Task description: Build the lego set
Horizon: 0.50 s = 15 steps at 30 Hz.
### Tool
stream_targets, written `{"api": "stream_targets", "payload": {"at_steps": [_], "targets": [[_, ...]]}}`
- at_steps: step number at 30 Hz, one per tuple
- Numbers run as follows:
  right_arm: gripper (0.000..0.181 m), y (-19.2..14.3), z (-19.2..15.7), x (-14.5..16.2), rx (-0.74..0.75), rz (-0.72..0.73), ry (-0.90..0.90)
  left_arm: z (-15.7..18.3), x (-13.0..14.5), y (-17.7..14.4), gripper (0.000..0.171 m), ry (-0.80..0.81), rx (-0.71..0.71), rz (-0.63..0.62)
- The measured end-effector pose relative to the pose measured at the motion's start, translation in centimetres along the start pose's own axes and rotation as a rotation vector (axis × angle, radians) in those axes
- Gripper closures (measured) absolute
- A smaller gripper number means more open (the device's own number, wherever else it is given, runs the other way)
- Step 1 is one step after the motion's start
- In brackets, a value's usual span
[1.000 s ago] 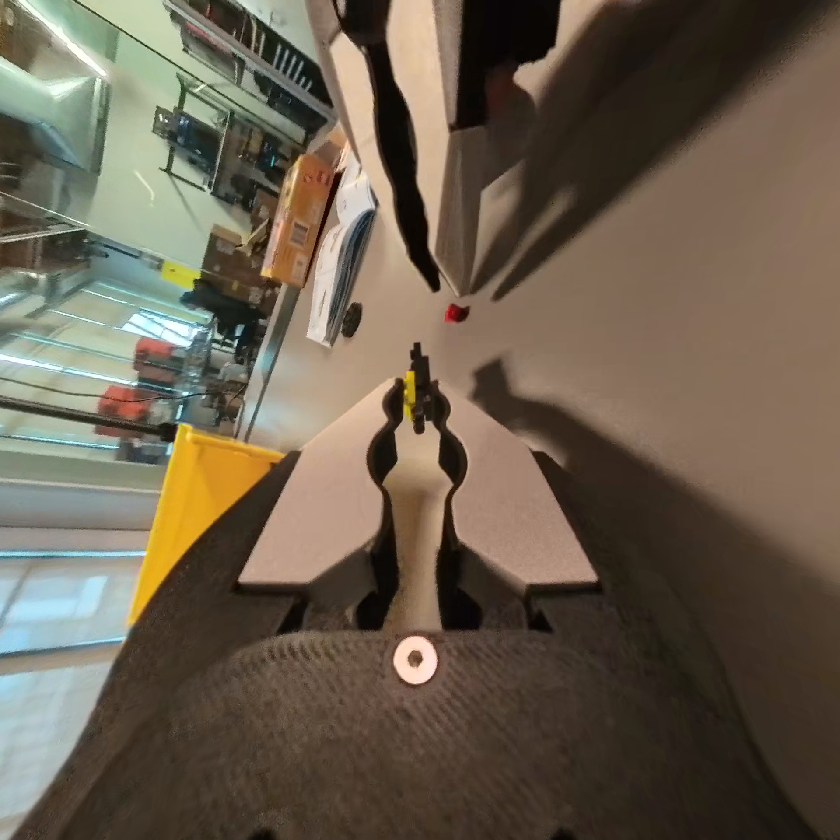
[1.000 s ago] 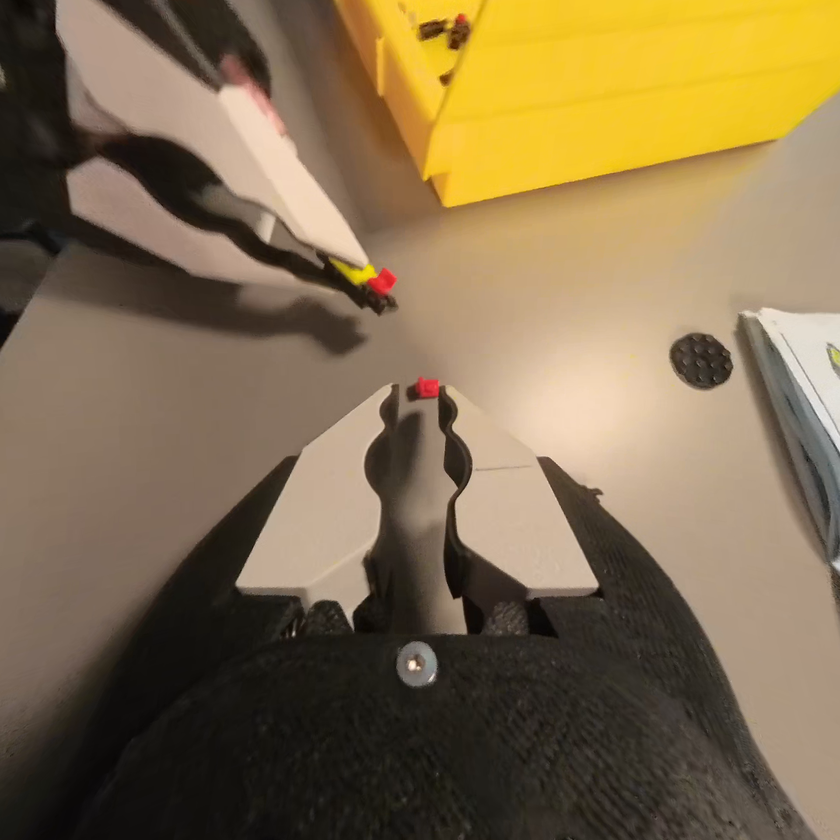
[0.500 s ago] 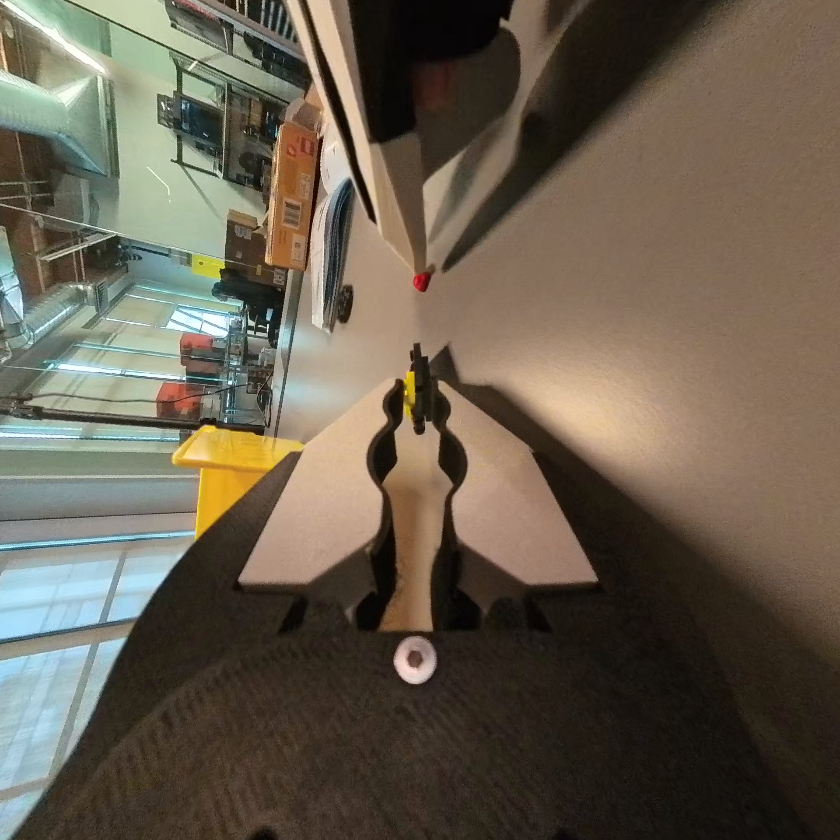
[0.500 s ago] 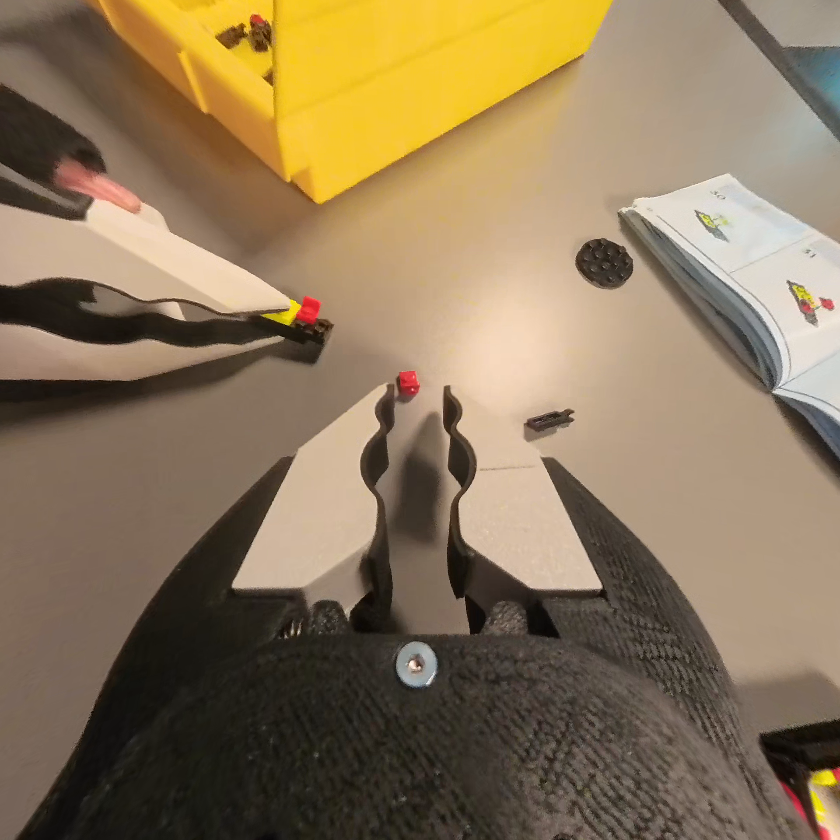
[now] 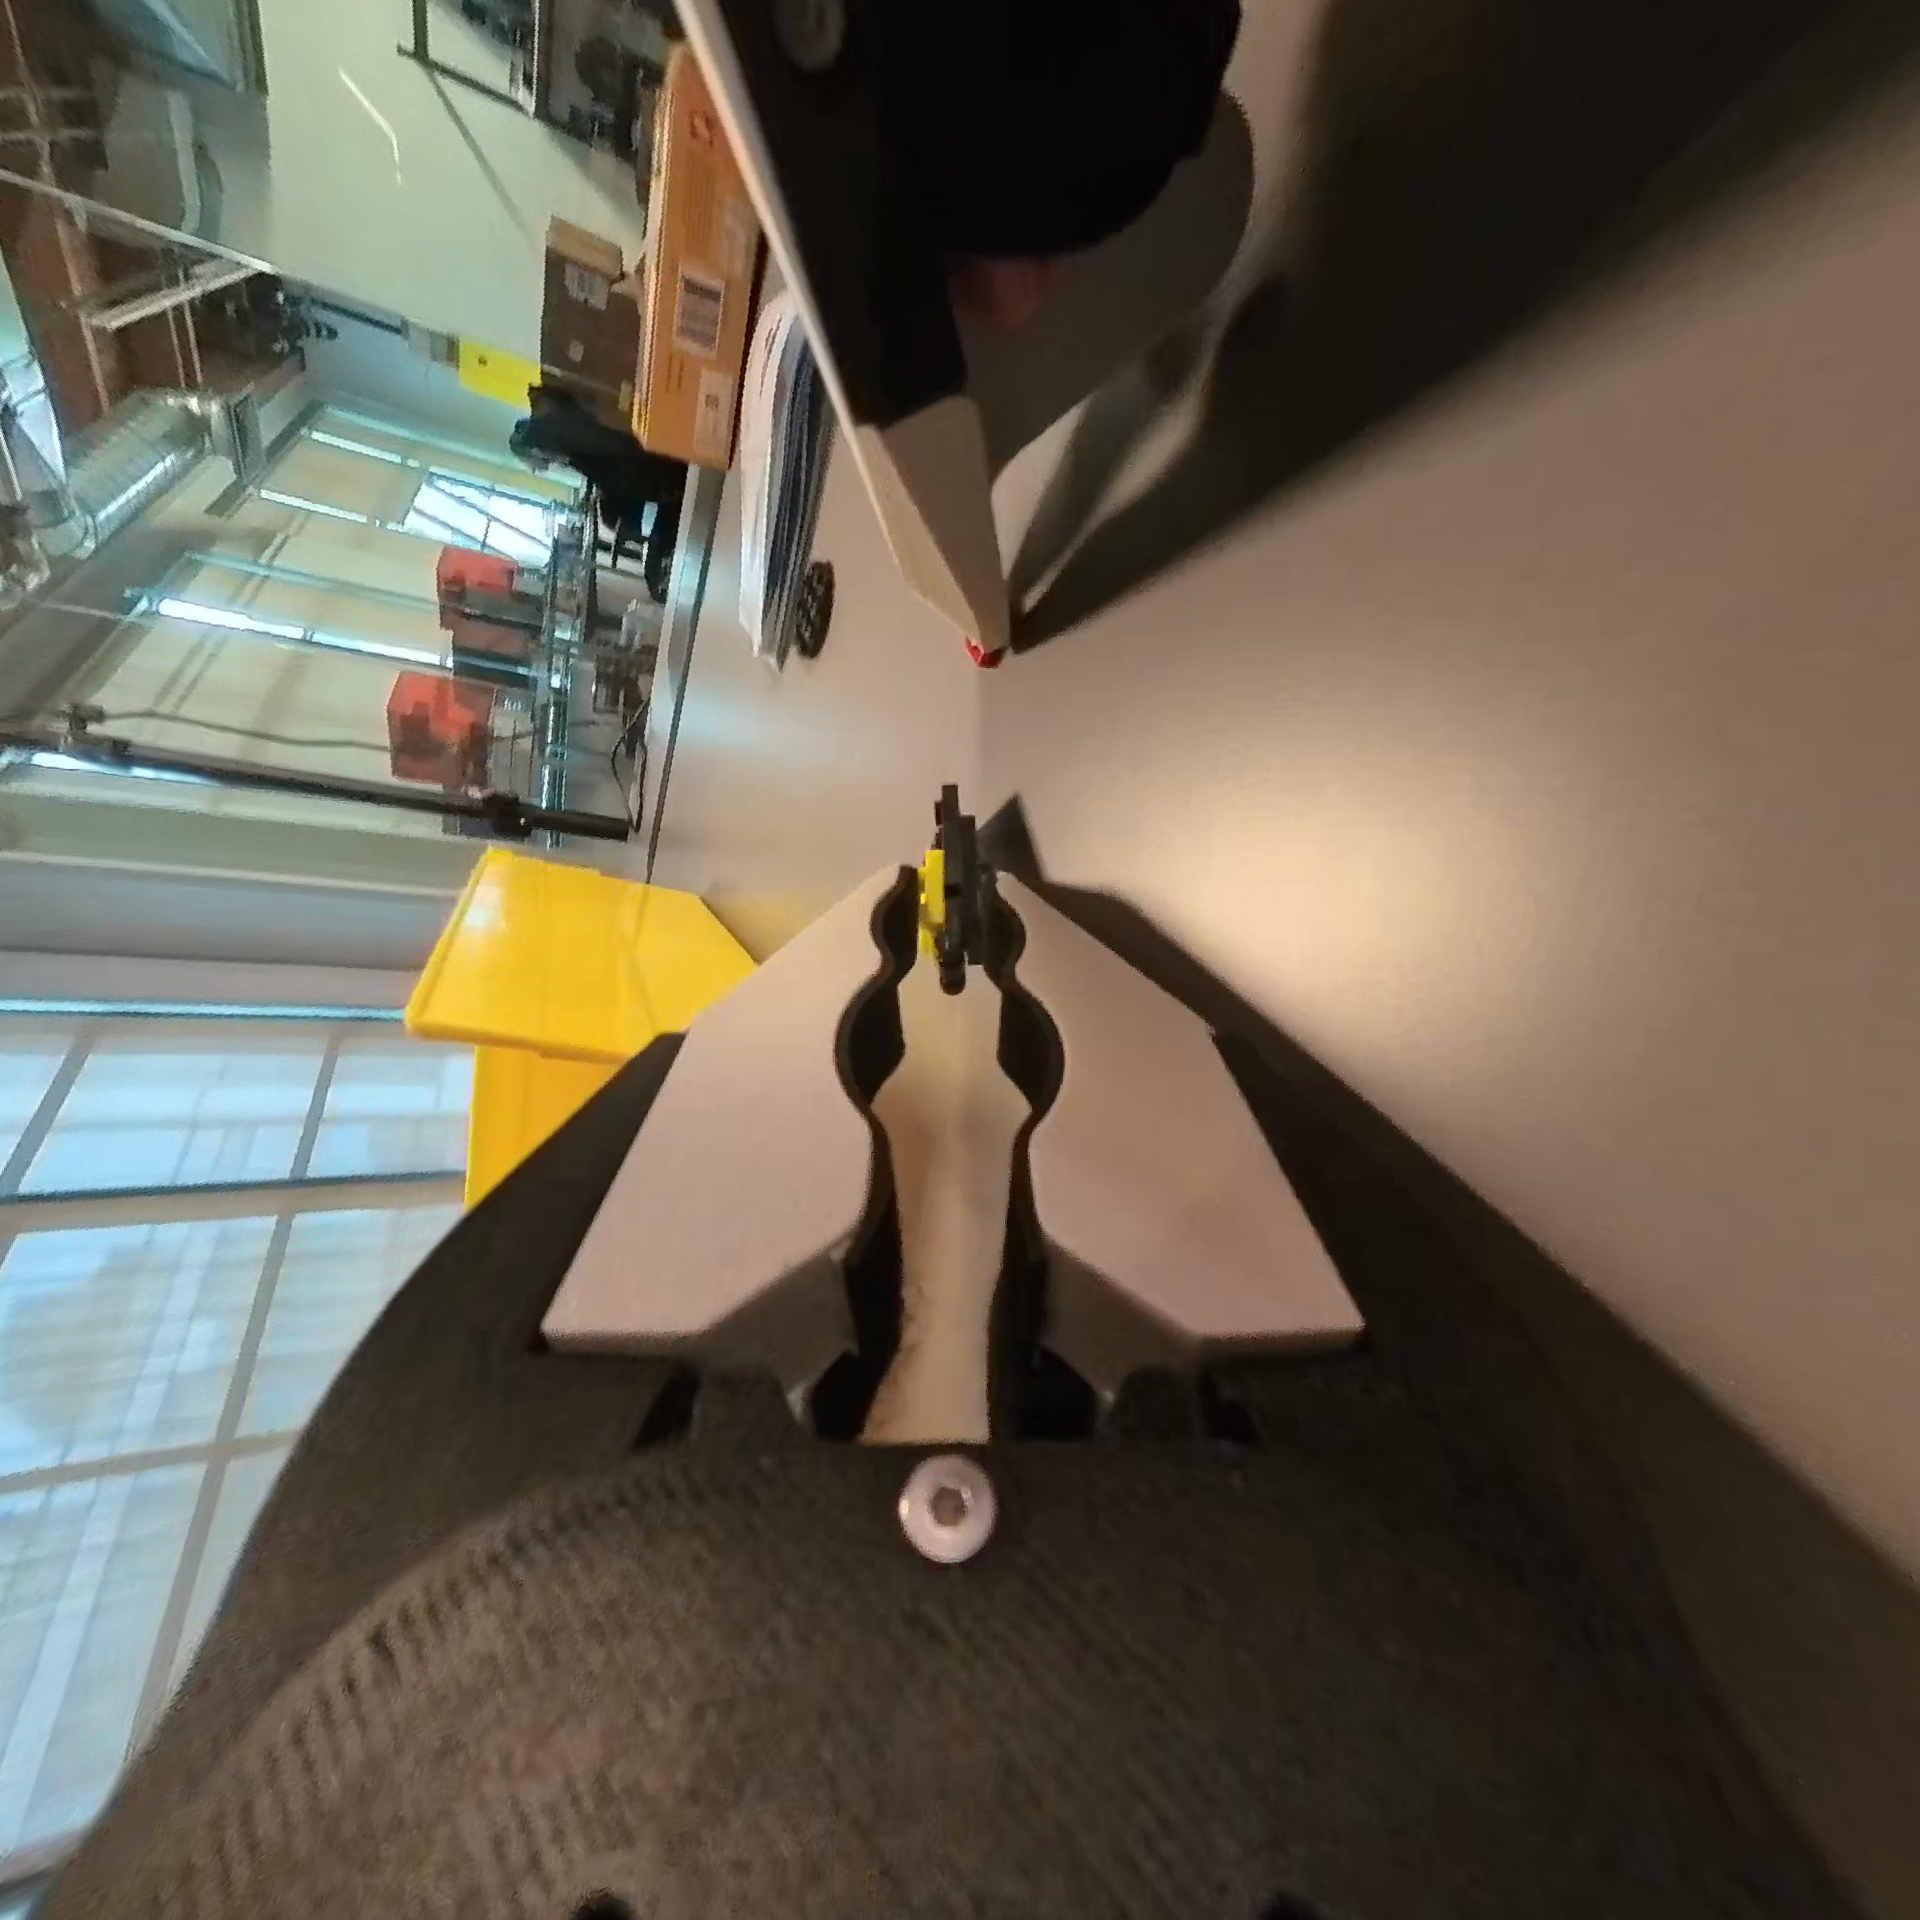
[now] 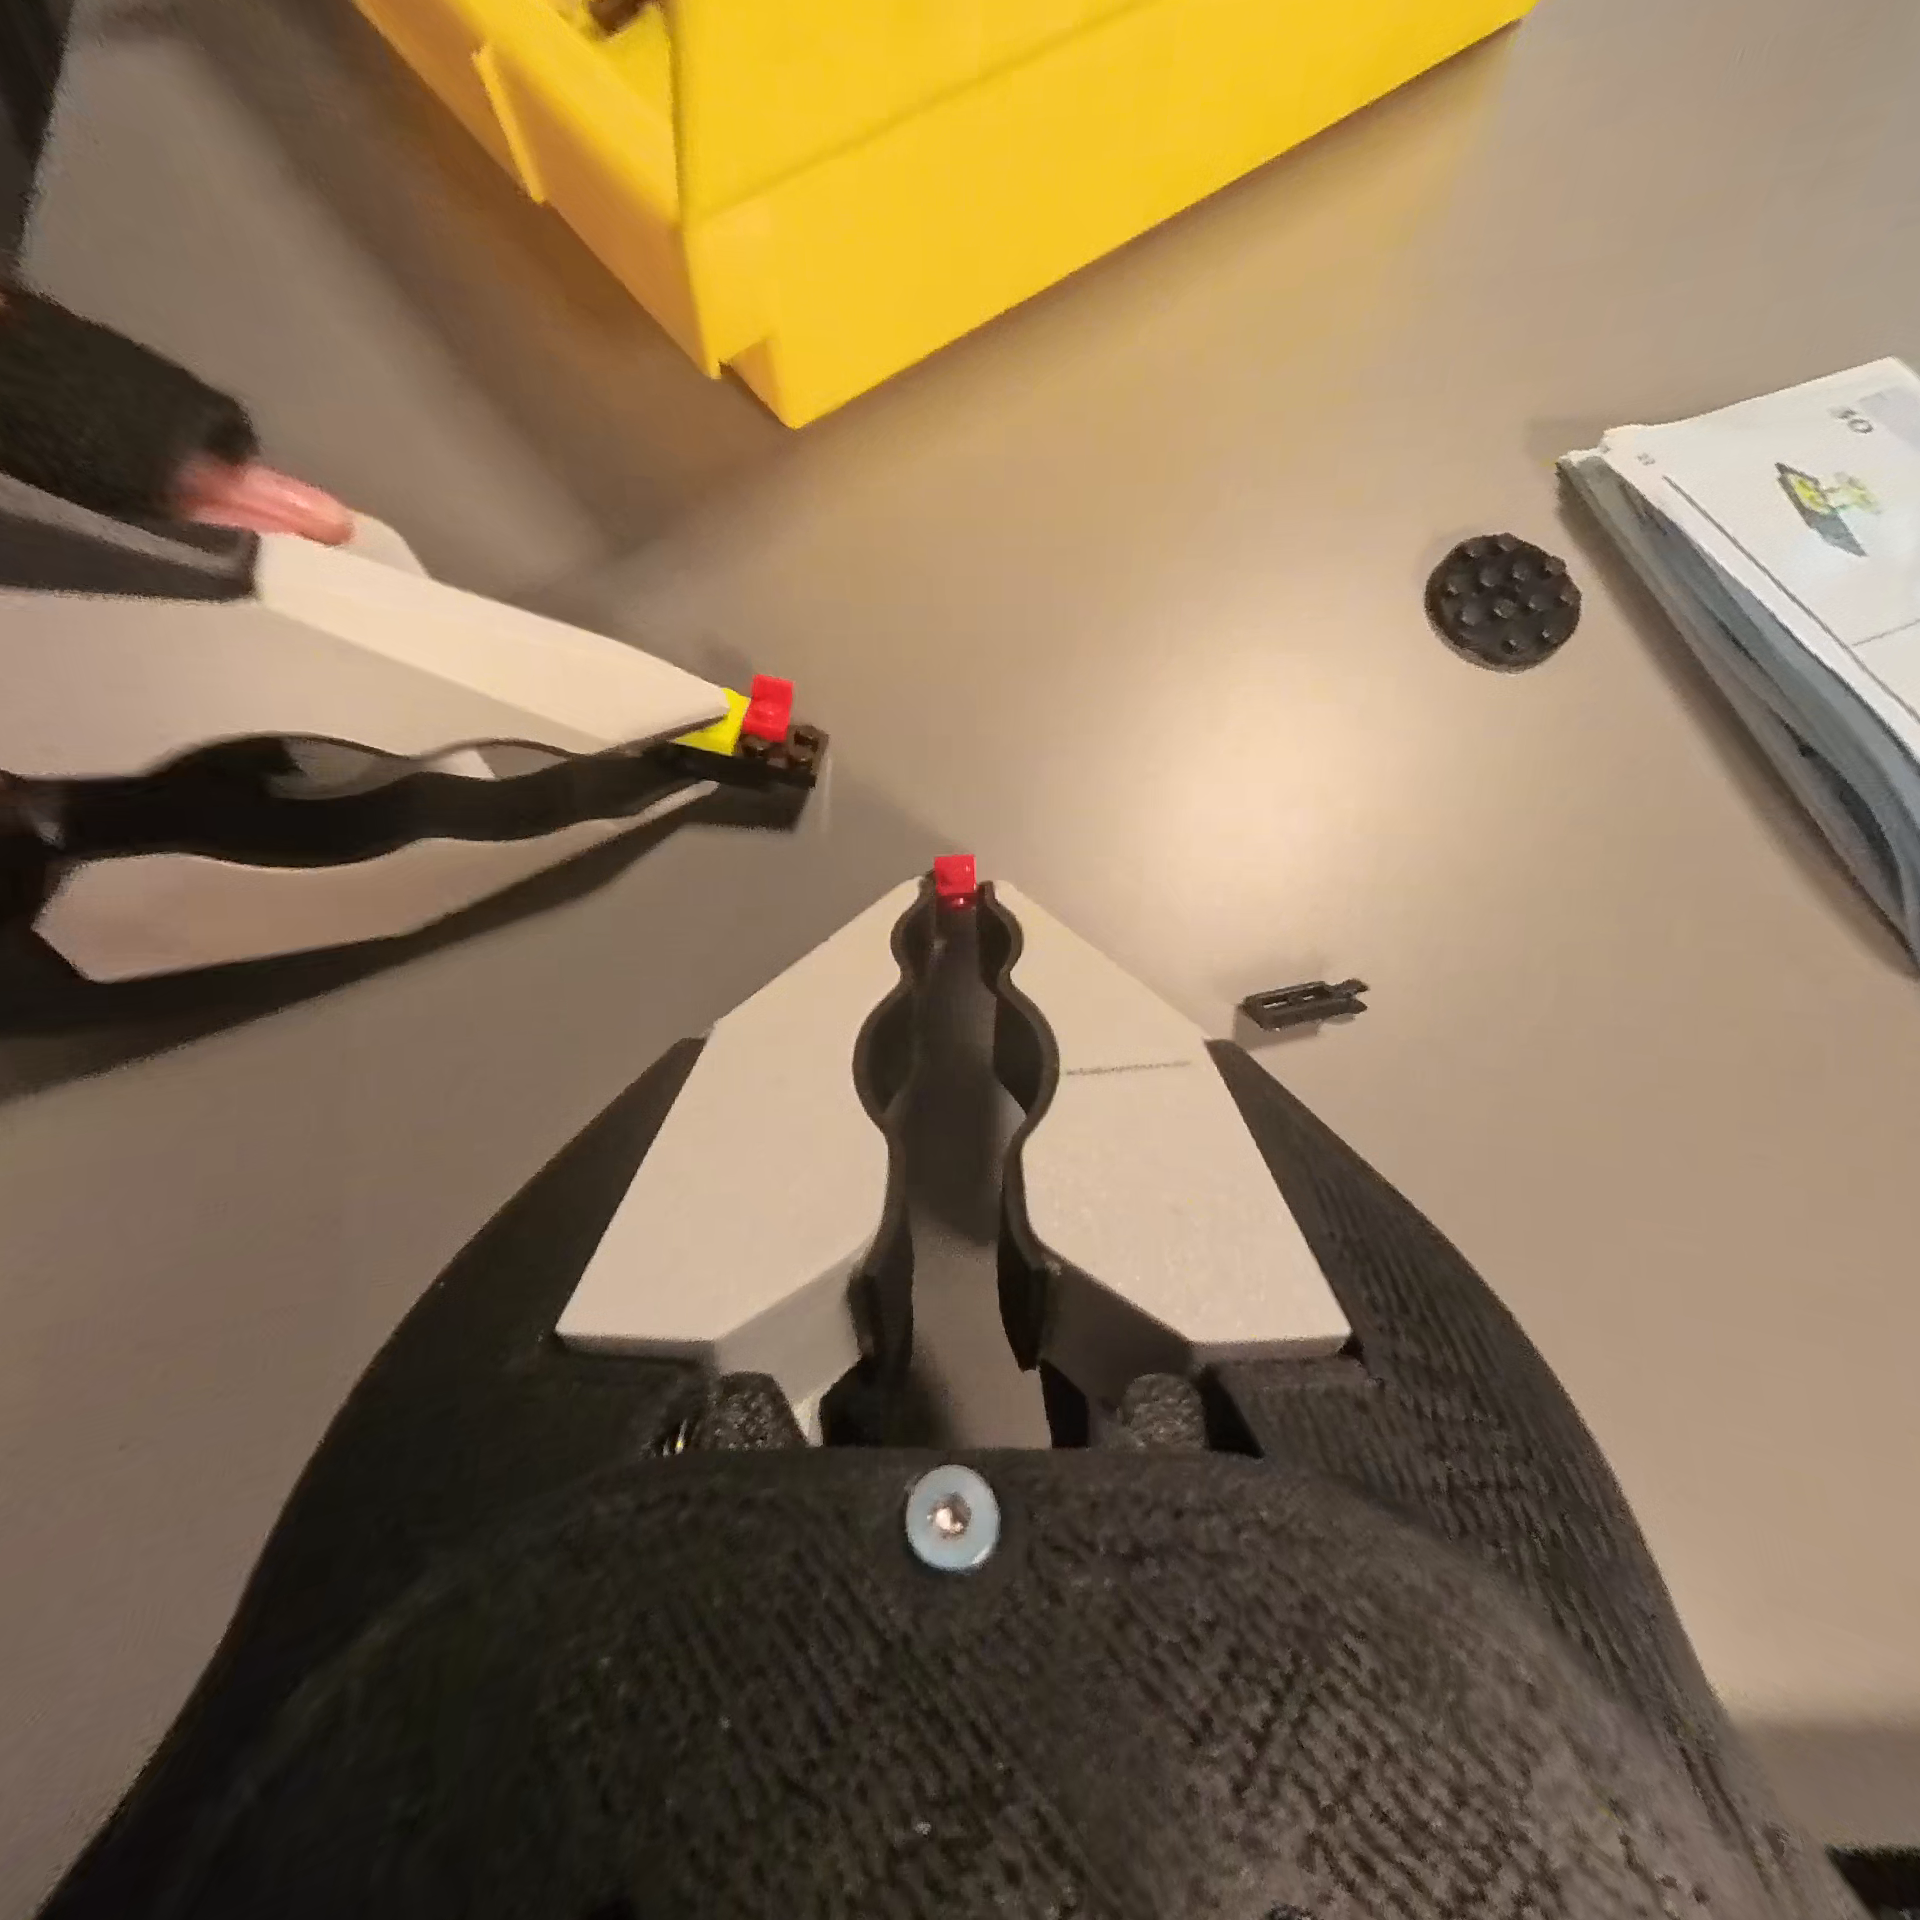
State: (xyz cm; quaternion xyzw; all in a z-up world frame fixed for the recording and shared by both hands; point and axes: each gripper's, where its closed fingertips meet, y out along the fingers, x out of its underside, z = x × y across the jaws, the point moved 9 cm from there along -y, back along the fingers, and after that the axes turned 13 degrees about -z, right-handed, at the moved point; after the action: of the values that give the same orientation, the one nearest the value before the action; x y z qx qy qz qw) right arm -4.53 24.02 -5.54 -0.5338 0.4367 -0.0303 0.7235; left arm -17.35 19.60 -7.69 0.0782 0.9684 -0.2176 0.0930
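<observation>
The right gripper [image 6: 954,883] pinches a small red brick [image 6: 954,876] at the very tips of its fingers, just above the grey table [image 6: 1195,779]. To its left, in the right wrist view, the left gripper [image 6: 753,732] reaches in from the left edge, its fingers pressed onto a small assembly [image 6: 771,727] — a black plate with a yellow piece and a red brick on top. The assembly sits low at the table surface; whether it touches the table I cannot tell. The two grippers' tips are near each other but apart.

In the left wrist view the same assembly [image 5: 951,899] shows edge-on between the left gripper's [image 5: 954,904] fingers, yellow on one side and black on the other, and the right gripper [image 5: 982,634] comes in from the far side with the red brick [image 5: 982,652] at its tip.

On the table to the right of the right gripper lies a small black clip piece [image 6: 1304,1005]. Farther right and beyond it lies a round black studded plate [image 6: 1503,606], and an open instruction booklet [image 6: 1787,592] lies at the right edge. A yellow bin [image 6: 935,177] stands at the far side — a few dark pieces show inside it.
</observation>
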Motion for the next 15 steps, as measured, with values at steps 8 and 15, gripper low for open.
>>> {"api": "stream_targets", "payload": {"at_steps": [8,15], "targets": [[0.176,-0.9,-1.0,-2.4,-0.237,-0.018,0.036,0.6,-1.5,-0.3,0.161,-0.044,-0.035,-0.110],[0.175,-0.2,-1.6,-3.4,-0.234,-0.146,0.011,0.7,-1.7,-0.3,0.161,-0.037,-0.038,-0.111]]}}
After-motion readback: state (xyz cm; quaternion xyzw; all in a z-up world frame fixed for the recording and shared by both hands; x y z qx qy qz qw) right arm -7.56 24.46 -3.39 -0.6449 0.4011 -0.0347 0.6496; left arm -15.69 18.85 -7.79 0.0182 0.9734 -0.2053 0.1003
